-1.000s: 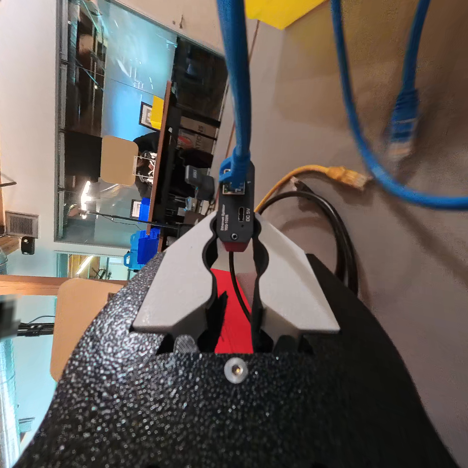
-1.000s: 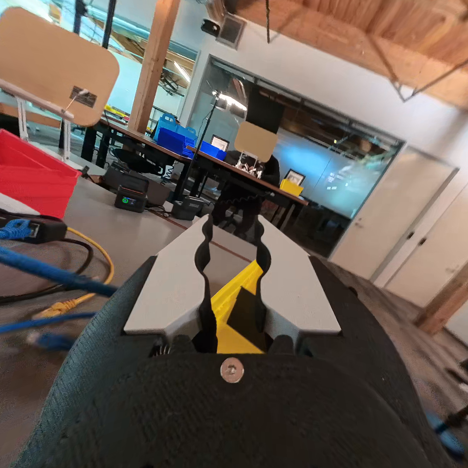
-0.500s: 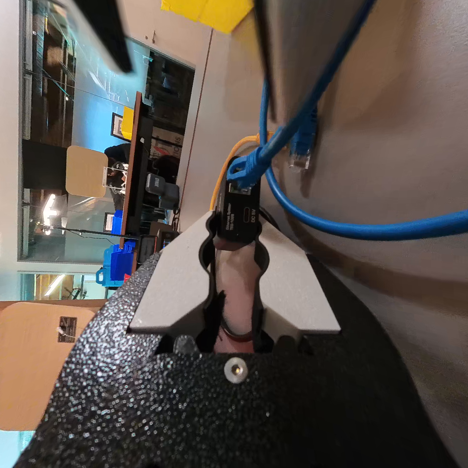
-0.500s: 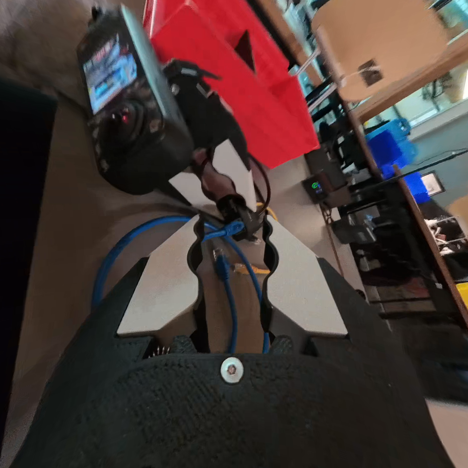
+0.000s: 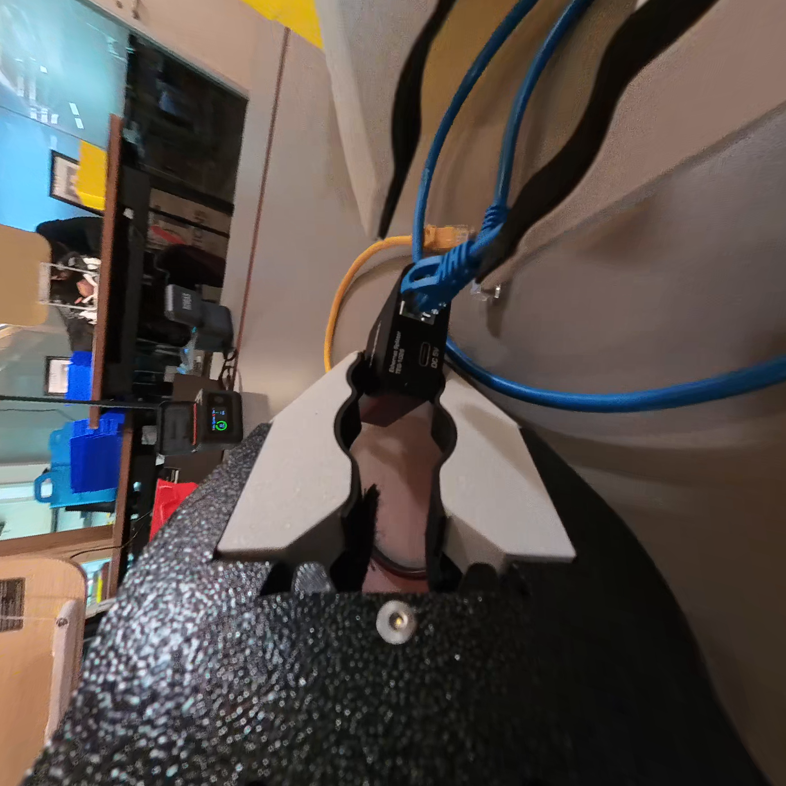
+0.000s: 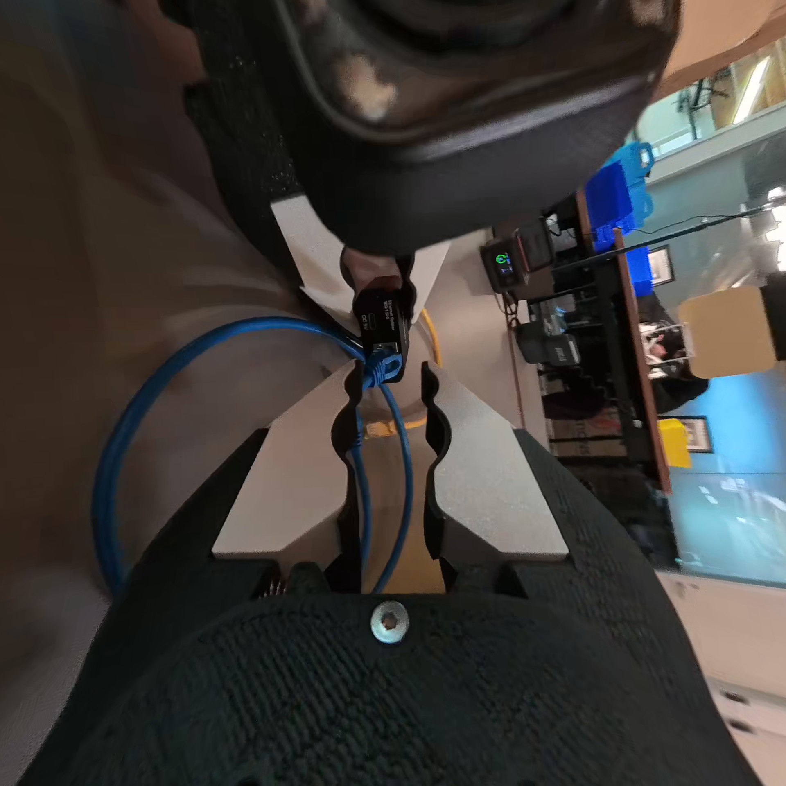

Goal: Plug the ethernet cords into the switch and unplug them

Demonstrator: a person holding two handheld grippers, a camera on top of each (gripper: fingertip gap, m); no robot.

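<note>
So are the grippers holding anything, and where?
The left gripper is shut on the black switch, pinching its rear end, opposite the plugged-in blue cord. The right gripper is open around that plug, holding nothing.

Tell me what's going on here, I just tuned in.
The left gripper is clamped on the small black switch, holding it up off the grey table. A blue ethernet cord is plugged into its end. The right gripper is open, its fingertips on either side of that blue plug, not yet gripping. An orange cord lies unplugged behind.
</note>
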